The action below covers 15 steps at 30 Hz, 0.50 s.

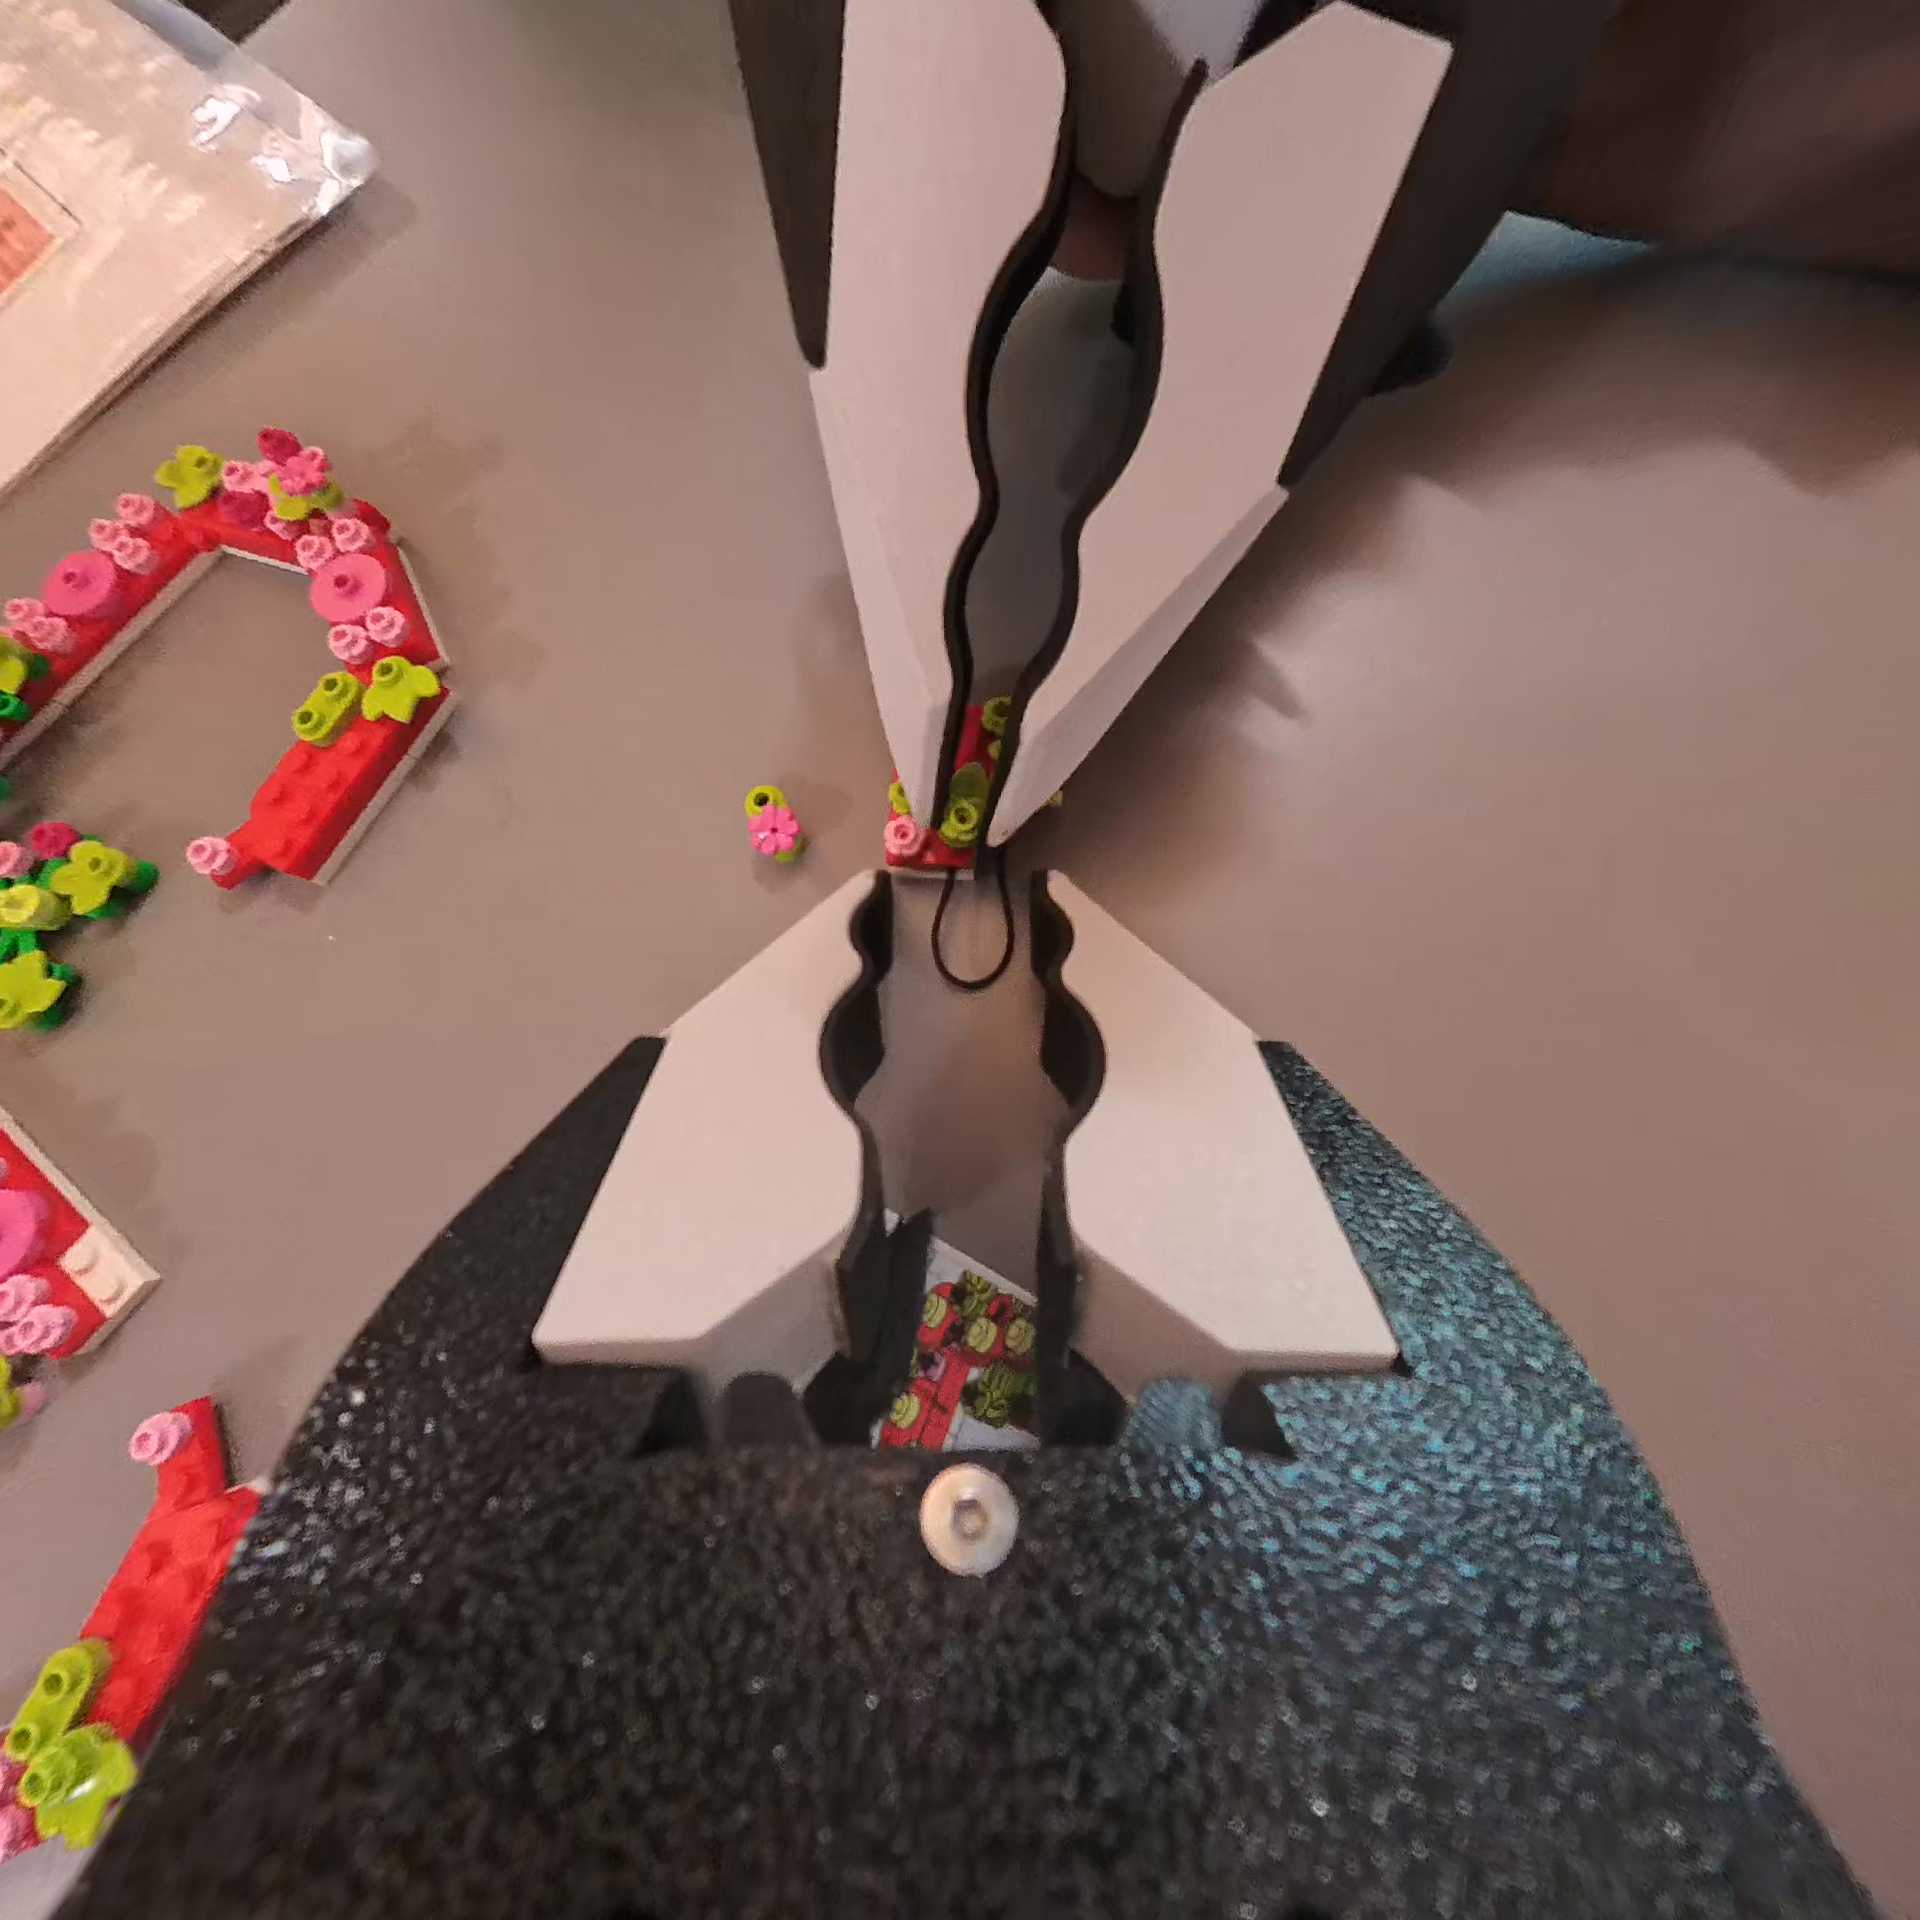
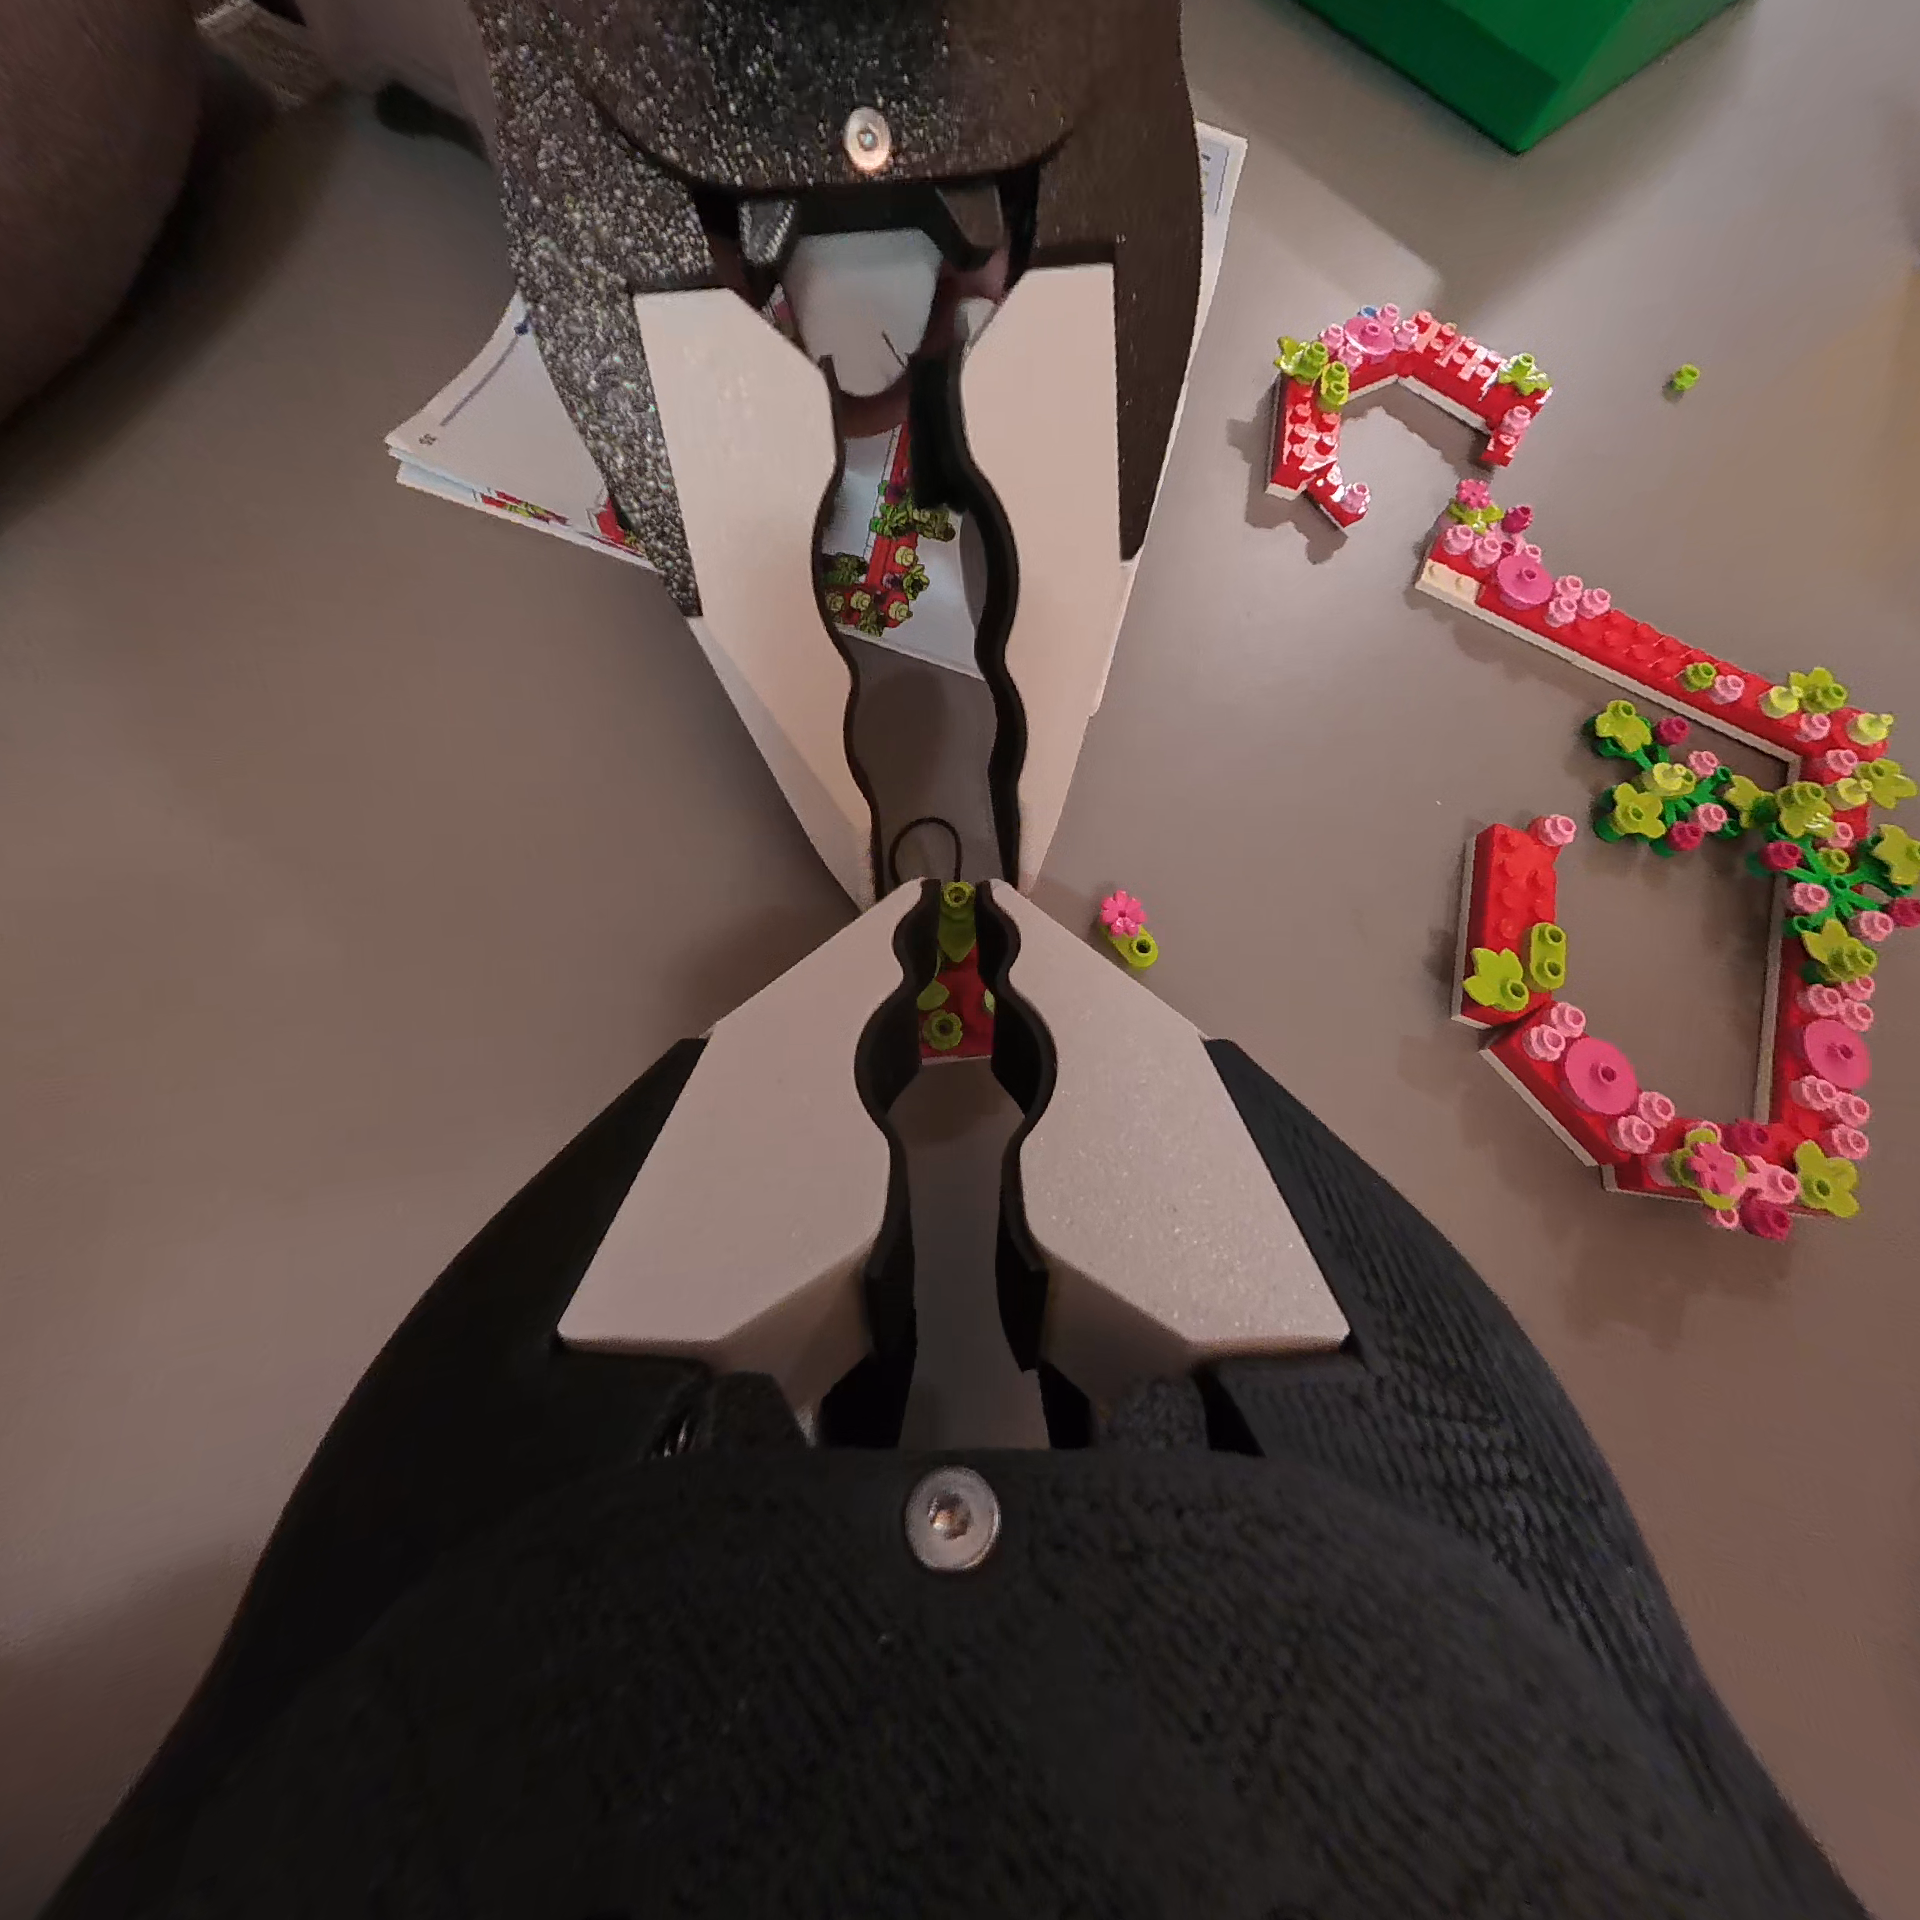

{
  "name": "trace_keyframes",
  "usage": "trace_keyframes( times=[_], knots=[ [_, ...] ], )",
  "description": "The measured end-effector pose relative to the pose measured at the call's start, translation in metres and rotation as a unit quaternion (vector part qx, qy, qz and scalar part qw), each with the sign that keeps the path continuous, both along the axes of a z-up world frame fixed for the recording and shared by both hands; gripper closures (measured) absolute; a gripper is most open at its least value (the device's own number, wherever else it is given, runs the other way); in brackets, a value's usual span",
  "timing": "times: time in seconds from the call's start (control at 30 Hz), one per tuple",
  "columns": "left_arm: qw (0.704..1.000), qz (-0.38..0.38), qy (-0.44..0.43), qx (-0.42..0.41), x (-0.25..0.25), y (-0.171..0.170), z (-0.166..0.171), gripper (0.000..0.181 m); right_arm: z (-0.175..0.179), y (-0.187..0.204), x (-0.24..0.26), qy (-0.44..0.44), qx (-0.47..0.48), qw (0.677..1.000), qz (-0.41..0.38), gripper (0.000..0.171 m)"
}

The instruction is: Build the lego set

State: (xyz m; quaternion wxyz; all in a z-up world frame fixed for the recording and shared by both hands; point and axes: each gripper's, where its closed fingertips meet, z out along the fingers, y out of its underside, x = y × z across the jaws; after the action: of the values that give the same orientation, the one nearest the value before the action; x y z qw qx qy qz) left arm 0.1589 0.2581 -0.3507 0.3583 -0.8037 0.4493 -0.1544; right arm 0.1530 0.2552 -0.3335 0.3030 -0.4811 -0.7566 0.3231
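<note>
**Two grippers meet tip to tip over a small red piece**

On a matte grey-brown table [image 1: 1558,935], the left gripper [image 1: 961,883] stands with its jaws parted and nothing between them, its tips just short of a small red lego piece [image 1: 935,831] topped with lime leaves. The right gripper [image 2: 951,894] is clenched on that same piece [image 2: 956,997], which sits between its fingertips low over the tabletop. A thin black loop [image 1: 971,945] hangs in the gap between the two sets of tips.

Just beside the tips lies a loose pink flower on a lime stud [image 2: 1127,928]. Further out, to the right gripper's side, sit red lego frame sections [image 2: 1662,883] edged in white and crowded with pink blossoms and green leaves; a smaller curved red section [image 2: 1392,416] lies apart, beyond them. An open instruction booklet [image 2: 488,447] lies under the left gripper. A crinkled clear plastic bag [image 1: 156,208] rests at the table's edge, and a green box [image 2: 1507,62] stands farthest off.
</note>
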Motion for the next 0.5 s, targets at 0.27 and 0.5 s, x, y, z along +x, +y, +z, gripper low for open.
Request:
trace_keyframes(
  times=[0.27, 0.5],
  knots=[
    [1.0, -0.005, -0.006, -0.023, 0.0, -0.0052, -0.0013, 0.171, -0.0011, 0.0023, -0.0019, -0.006, -0.007, 1.0, -0.013, 0.166],
    [1.0, -0.001, 0.0, -0.014, -0.0024, -0.0023, -0.0017, 0.181, -0.0014, -0.0003, -0.0015, -0.008, -0.01, 1.0, -0.006, 0.166]
  ],
)
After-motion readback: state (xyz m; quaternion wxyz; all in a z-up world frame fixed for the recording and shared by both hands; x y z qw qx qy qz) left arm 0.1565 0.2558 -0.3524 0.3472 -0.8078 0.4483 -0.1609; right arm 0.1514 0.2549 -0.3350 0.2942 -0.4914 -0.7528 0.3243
